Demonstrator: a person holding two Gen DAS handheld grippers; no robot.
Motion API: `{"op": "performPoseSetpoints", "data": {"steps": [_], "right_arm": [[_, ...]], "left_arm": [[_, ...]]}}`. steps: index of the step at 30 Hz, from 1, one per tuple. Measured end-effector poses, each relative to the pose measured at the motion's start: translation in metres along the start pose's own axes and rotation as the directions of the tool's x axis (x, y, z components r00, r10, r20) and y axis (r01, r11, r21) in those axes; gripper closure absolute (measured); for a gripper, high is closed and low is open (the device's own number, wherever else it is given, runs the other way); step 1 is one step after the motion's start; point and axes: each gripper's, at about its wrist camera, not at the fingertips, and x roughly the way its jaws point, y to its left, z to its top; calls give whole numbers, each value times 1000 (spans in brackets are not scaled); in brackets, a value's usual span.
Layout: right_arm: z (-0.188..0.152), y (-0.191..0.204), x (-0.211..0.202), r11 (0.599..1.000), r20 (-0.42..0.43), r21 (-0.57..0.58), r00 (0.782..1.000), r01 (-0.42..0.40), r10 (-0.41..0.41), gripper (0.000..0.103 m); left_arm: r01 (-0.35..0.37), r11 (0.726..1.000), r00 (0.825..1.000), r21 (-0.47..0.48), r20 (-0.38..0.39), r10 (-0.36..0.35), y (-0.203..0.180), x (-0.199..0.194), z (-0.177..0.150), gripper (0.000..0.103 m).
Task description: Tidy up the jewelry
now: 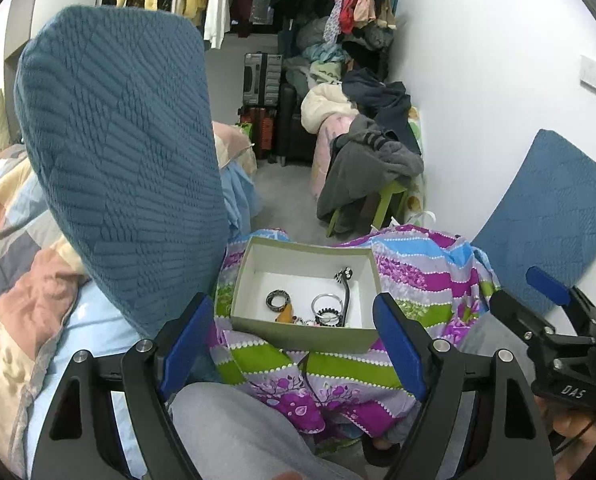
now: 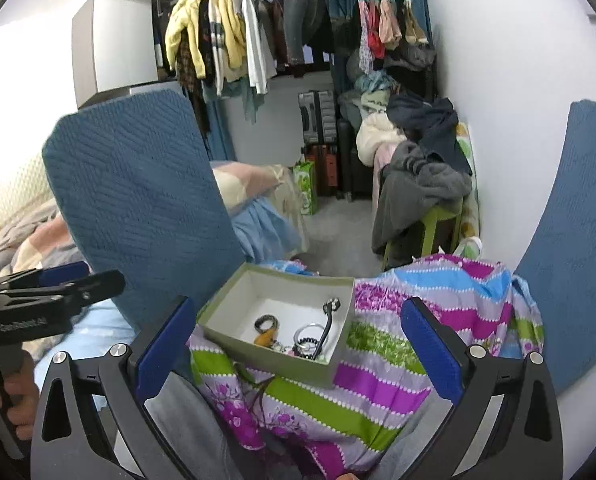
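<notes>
Both claws hang spread and empty, the left gripper (image 1: 298,344) and right gripper (image 2: 298,356) each framing the open cardboard box (image 1: 298,336) just ahead of their fingertips. Jewelry lies gathered at the box's near end: a dark ring (image 1: 278,299), a silver bangle (image 1: 327,303) and a black hairpin (image 1: 345,292). Steadied on a striped cloth (image 1: 417,276) (apparently over the person's lap), the box sits within both claws' easy reach.

Each tool (image 1: 298,340) has black angular arms, silver screws and blue finger pads (image 1: 397,344). White lettering marks the right tool (image 1: 553,300). The person wears grey trousers (image 1: 234,432).
</notes>
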Motion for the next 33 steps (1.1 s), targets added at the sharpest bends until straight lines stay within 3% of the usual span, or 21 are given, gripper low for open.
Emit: {"op": "performPoseSetpoints", "data": {"steps": [18, 33], "right_arm": [[-27, -13, 40, 999, -43, 32, 999, 17, -15, 0], [-46, -31, 50, 995, -58, 54, 995, 86, -83, 0]], "left_arm": [[9, 1000, 1000, -8, -11, -10, 1, 36, -14, 21], [28, 1000, 999, 0, -31, -28, -5, 58, -27, 21]]}}
